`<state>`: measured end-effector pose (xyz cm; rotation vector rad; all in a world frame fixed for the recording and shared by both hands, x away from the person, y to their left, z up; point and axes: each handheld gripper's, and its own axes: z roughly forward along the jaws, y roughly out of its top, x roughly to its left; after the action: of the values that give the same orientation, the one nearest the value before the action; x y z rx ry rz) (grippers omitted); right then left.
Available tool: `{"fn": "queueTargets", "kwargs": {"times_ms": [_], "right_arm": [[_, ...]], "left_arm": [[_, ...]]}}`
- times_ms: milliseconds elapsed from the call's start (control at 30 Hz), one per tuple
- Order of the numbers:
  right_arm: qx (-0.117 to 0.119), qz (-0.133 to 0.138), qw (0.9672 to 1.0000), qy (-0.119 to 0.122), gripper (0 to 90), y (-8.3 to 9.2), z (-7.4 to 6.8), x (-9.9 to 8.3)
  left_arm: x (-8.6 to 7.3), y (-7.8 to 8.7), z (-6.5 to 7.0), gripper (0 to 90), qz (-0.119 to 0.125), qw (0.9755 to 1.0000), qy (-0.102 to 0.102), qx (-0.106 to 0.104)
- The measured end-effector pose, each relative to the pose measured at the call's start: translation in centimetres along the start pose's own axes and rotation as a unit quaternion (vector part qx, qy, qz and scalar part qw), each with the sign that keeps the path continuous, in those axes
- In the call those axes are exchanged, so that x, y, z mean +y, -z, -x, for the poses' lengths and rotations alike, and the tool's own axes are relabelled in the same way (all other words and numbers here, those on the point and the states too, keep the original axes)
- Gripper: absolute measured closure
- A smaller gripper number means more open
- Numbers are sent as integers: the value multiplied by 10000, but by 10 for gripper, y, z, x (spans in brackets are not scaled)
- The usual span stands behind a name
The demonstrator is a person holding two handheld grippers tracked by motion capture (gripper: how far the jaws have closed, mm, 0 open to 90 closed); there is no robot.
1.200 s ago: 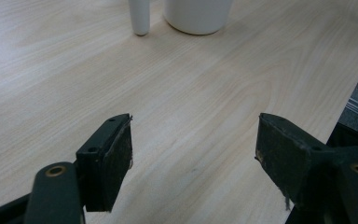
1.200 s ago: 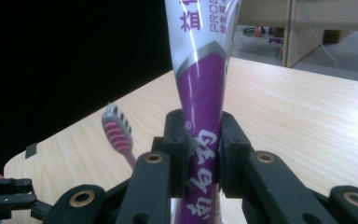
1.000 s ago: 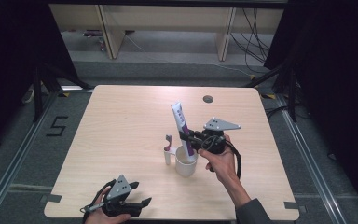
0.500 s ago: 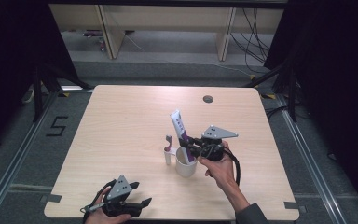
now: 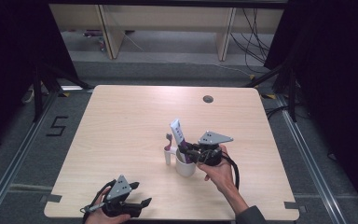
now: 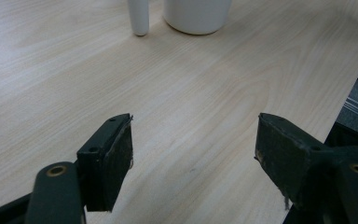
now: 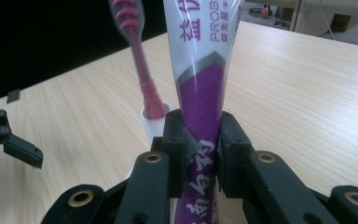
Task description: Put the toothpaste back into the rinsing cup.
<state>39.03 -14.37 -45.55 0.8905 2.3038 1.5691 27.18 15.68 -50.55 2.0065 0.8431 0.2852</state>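
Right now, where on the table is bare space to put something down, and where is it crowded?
The table is bare across its far half up to the round grommet, and along its left side. Near the middle it is crowded: the white cup, the toothbrush in its white holder, and the right gripper shut on the toothpaste tube. The left gripper sits open at the near edge.

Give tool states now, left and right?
Left tool: open, empty.
Right tool: closed on the toothpaste tube, above the white cup.
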Motion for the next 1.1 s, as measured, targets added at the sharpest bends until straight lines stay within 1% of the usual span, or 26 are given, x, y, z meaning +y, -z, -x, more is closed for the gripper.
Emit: {"fn": "queueTargets", "kwargs": {"times_ms": [33,67,100,133,167,200,233,267,300,333,367,400,433,467,500,667,700,733,767,800,867,900,933,967,1000,1100], "right_arm": [[-20,-40,10000,43,764,0,0,-1],[-44,-80,9998,194,765,1,2,-3],[-34,-148,9998,85,766,1,0,-4],[-39,-125,9998,169,767,1,1,-5],[-27,-160,9997,172,766,1,0,-6],[-58,-234,9996,110,767,1,-1,-8],[-48,-313,9994,167,767,2,0,-8],[-77,-263,9994,218,768,3,0,-9],[-165,-210,9993,274,767,4,1,-9],[-76,-257,9995,137,768,4,-1,-9],[-118,-223,9996,143,767,4,-1,-9],[-85,-275,9996,42,768,5,-3,-9],[-104,-297,9994,172,767,5,-1,-9],[-153,-267,9993,200,767,5,-1,-9],[-70,-295,9995,119,767,5,-1,-9],[-104,-325,9993,123,766,6,-2,-9],[-144,-319,9992,195,765,7,-1,-9],[-158,-309,9992,212,765,7,-1,-9],[-129,-319,9993,175,765,7,-2,-9],[-141,-342,9991,217,764,7,-2,-9],[-151,-359,9989,244,763,7,-3,-9],[-149,-376,9991,131,763,7,-5,-9],[-158,-353,9991,155,762,7,-5,-9],[-254,-303,9986,350,762,7,-3,-9],[-290,-288,9985,363,761,8,-3,-9],[-281,-289,9985,360,760,7,-3,-9]], "left_arm": [[0,0,0,272,9,10000,-1,-10],[0,0,0,272,1,10000,5,-12],[0,0,0,272,1,10000,4,-12],[0,0,0,272,-13,10000,-14,-5],[0,0,0,272,-7,10000,-2,-15],[0,0,0,272,-8,10000,-2,-15],[0,0,0,272,-10,10000,-2,-16],[0,0,0,272,-10,10000,-5,-16],[0,0,0,273,-9,10000,-4,-15],[0,0,0,273,-8,10000,-4,-15],[0,0,0,273,-15,10000,-11,-17],[0,0,0,273,-31,10000,-35,-7],[0,0,0,273,-28,10000,-29,-7],[0,0,0,273,-18,10000,-11,-11],[0,0,0,273,-30,10000,-29,-1],[0,0,0,273,-30,10000,-15,-8],[0,0,0,273,-33,10000,-15,-6],[0,1,-1,274,-102,9999,-96,-10],[0,1,-1,274,-97,9999,-101,12],[0,1,-1,273,-100,9999,-102,6],[0,0,0,273,-46,10000,-40,0],[0,0,0,274,-51,10000,-38,6],[0,1,-1,274,-89,9999,-105,-1],[0,1,-1,274,-87,9999,-105,0],[0,1,-1,274,-82,9999,-98,-4],[0,1,-1,273,-87,9999,-99,-3]]}}
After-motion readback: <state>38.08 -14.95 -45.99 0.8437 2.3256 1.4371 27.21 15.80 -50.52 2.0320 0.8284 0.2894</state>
